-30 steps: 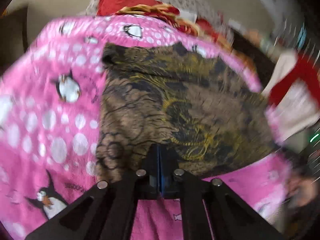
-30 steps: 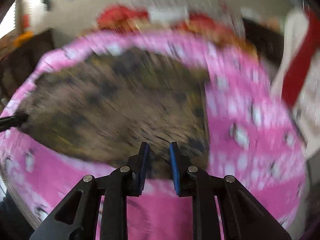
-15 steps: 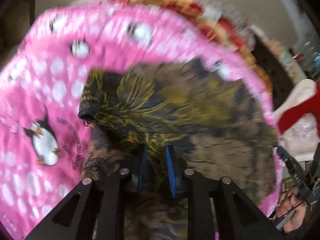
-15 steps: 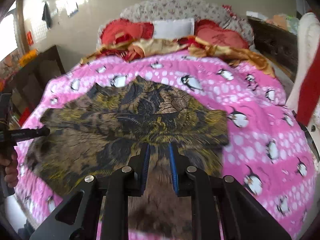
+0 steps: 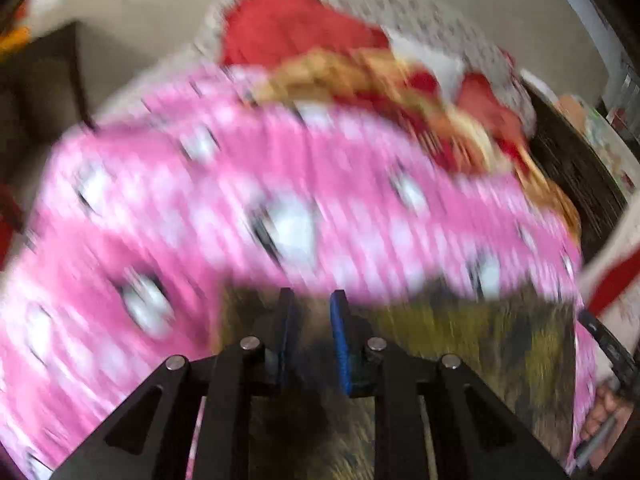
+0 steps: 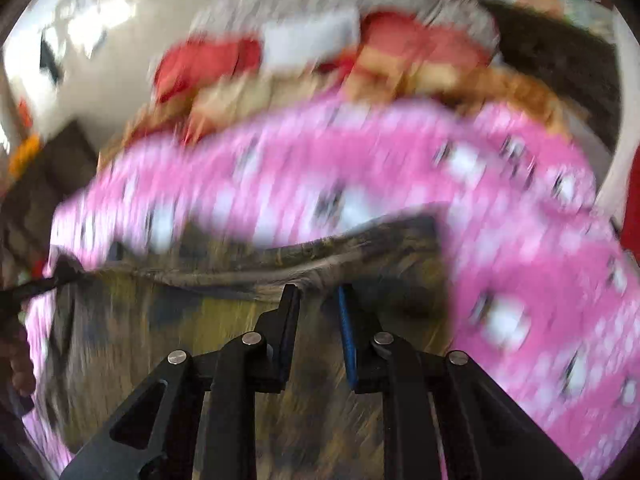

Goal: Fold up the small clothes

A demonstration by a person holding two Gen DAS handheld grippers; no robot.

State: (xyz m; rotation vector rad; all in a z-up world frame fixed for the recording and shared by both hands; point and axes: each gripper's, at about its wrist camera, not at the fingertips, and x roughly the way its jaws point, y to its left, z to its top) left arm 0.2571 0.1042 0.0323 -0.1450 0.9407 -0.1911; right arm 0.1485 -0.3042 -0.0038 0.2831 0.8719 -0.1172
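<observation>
Both tongs [image 5: 311,320] [image 6: 318,316] gape over soft, patterned brown-yellow cloth [image 6: 240,320].

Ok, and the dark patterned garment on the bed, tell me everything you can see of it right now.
The garment is a thin-looking fabric in mottled brown, black and yellow-gold; blur hides the print. It lies spread on the pink penguin blanket, and the right wrist view shows a creased band, perhaps a folded edge, along its far side. Both the left gripper and right gripper sit low over it, jaws parted; whether they touch it is unclear.
</observation>
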